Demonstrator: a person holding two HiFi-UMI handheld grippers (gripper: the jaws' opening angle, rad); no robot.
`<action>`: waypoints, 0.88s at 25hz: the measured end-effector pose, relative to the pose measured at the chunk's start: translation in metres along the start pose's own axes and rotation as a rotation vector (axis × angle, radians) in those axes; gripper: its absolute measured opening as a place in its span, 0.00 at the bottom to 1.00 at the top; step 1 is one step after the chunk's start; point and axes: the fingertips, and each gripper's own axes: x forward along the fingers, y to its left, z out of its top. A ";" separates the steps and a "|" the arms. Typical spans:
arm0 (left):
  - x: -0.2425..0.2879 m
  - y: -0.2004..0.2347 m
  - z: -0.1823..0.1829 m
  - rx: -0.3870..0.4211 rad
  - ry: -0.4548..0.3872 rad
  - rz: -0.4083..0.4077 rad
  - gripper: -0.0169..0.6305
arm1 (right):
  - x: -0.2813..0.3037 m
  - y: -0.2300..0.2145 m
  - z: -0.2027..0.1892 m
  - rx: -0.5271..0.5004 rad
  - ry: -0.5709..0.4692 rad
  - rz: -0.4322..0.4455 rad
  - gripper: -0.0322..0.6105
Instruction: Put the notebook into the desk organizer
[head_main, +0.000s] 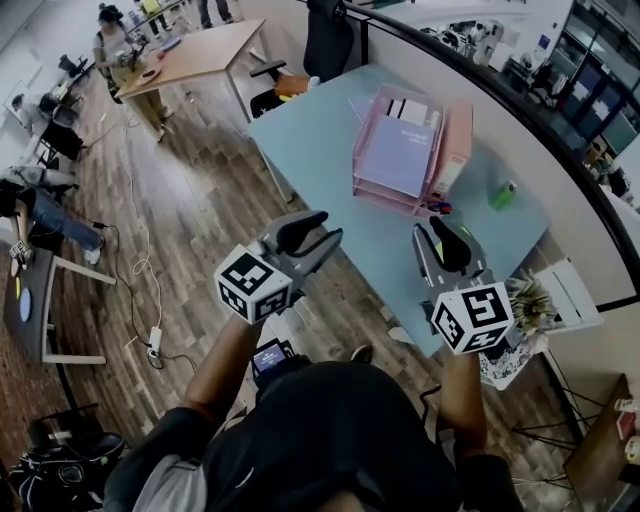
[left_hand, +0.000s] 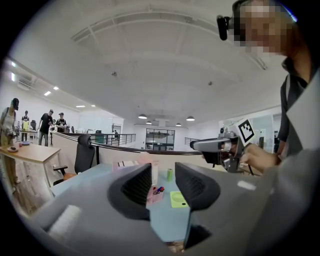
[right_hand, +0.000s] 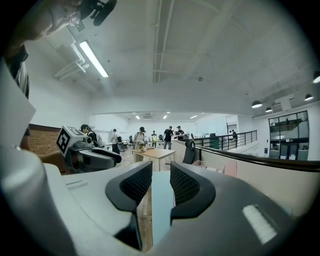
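Observation:
A pink desk organizer (head_main: 441, 160) of stacked trays stands on the pale blue table (head_main: 310, 140), and a lavender notebook (head_main: 395, 155) lies flat in its top tray. My left gripper (head_main: 318, 234) hovers off the table's near edge, open with nothing between its jaws. My right gripper (head_main: 443, 232) hangs over the near edge, short of the organizer, also open and empty. In the left gripper view the gripper (left_hand: 163, 181) points at the organizer (left_hand: 134, 165), with the right gripper (left_hand: 220, 145) beside it. The right gripper (right_hand: 161, 182) looks along the table (right_hand: 161, 197).
A green can (head_main: 503, 194) and a few pens (head_main: 437, 207) lie near the organizer; a yellow-green pad (left_hand: 178, 199) sits on the table. A low partition wall runs behind the table. A black chair (head_main: 328, 35) stands at the far end. People work at a wooden table (head_main: 205, 52).

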 end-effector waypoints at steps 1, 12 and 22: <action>0.003 0.000 -0.001 -0.001 0.003 0.009 0.33 | 0.002 -0.005 -0.002 0.003 0.001 0.008 0.20; 0.047 0.019 -0.012 -0.016 0.037 0.011 0.33 | 0.025 -0.047 -0.016 0.035 0.018 -0.002 0.20; 0.085 0.064 0.006 -0.063 -0.016 -0.114 0.33 | 0.051 -0.067 -0.008 0.016 0.077 -0.154 0.20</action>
